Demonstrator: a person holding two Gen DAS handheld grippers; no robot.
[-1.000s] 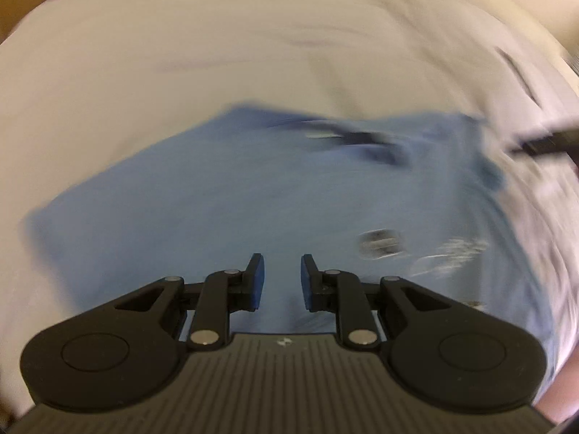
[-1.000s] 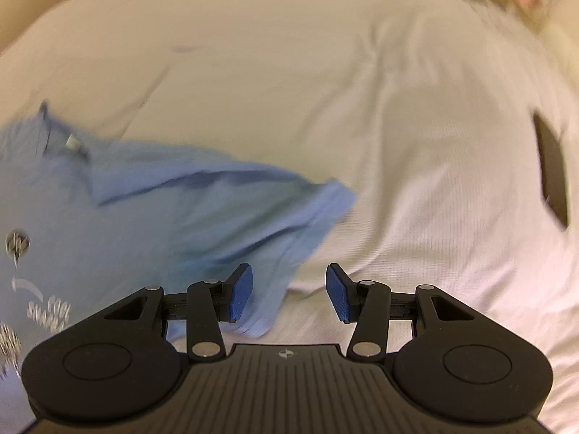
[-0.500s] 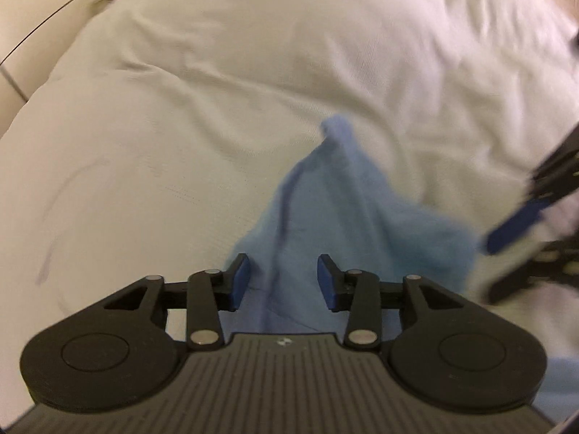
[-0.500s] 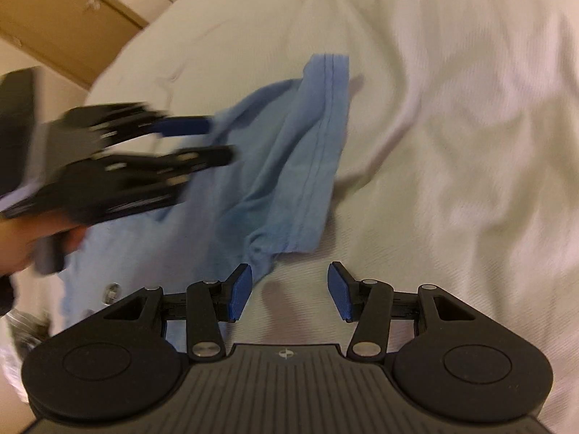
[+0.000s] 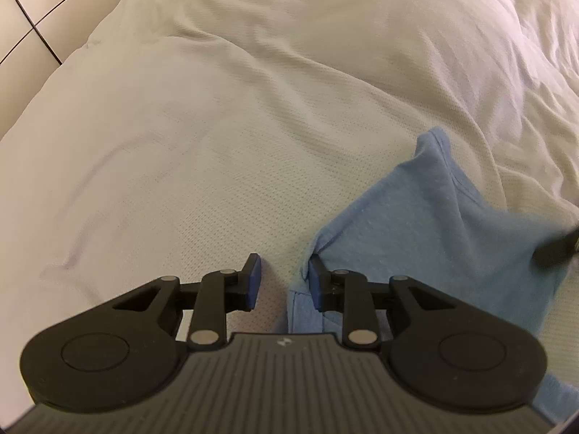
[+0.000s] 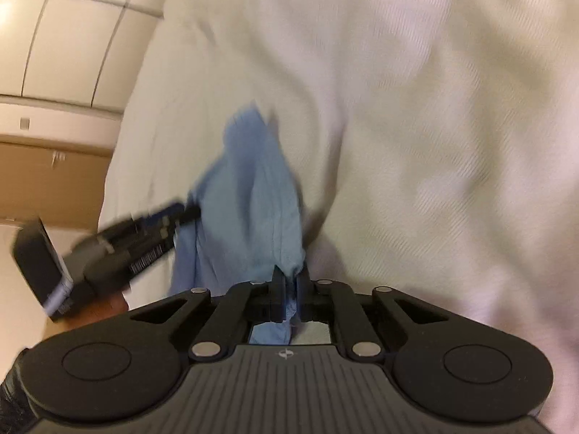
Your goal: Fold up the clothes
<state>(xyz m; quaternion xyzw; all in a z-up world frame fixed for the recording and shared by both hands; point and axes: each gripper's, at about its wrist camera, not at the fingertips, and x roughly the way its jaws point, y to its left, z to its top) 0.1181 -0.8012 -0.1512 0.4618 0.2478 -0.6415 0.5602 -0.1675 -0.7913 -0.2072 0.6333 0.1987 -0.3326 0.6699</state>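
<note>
Only the right wrist view shows the right gripper (image 6: pixel 288 282) clenched on the blue shirt (image 6: pixel 253 195). The left gripper (image 5: pixel 282 282) stands released, shirt edge against one finger, near the bed (image 5: pixel 217 126) edge.

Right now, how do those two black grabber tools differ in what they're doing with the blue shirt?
The right gripper has its jaws closed on a bunched fold of the light blue shirt; the left gripper has its jaws spread apart. The right one has cloth pinched between its pads; the left one only has the shirt's edge lying against one pad, with white bedspread showing in the gap. Both are black, blue-padded, and work over the same bed.
</note>
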